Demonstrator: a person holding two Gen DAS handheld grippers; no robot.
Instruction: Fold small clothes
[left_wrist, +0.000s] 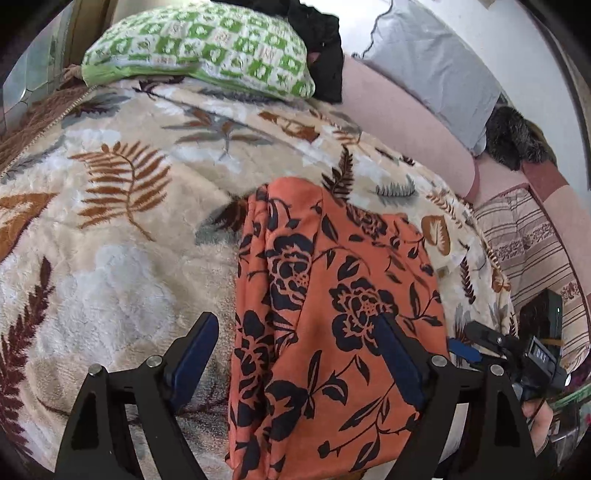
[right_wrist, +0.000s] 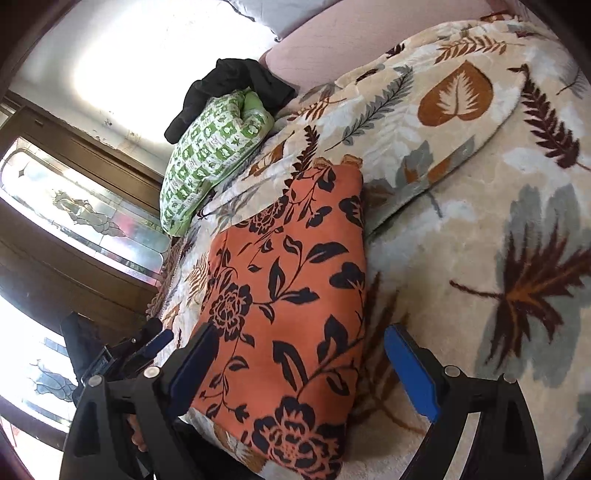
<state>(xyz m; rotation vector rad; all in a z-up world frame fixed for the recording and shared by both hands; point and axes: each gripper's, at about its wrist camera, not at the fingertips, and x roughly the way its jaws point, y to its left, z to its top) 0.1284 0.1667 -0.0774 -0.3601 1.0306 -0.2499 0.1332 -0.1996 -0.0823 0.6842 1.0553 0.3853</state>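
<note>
An orange cloth with a black flower print (left_wrist: 332, 295) lies folded into a long strip on a cream leaf-patterned blanket (left_wrist: 129, 240). My left gripper (left_wrist: 295, 325) hovers open over its near end. One blue pad is over the blanket and the other is over the cloth's right part. In the right wrist view the same cloth (right_wrist: 288, 288) runs away from me. My right gripper (right_wrist: 301, 332) stands open astride its near end, pads not pressing it. Each gripper also shows at the edge of the other's view: the right gripper (left_wrist: 476, 341) and the left gripper (right_wrist: 151, 345).
A green-and-white pillow (left_wrist: 199, 48) and a black garment (left_wrist: 321, 40) lie at the far end of the blanket. A grey pillow (left_wrist: 432, 62), a pink bolster (left_wrist: 399, 122) and a dark furry thing (left_wrist: 513, 136) lie beyond. A wooden cabinet with glass (right_wrist: 74, 206) stands beside the bed.
</note>
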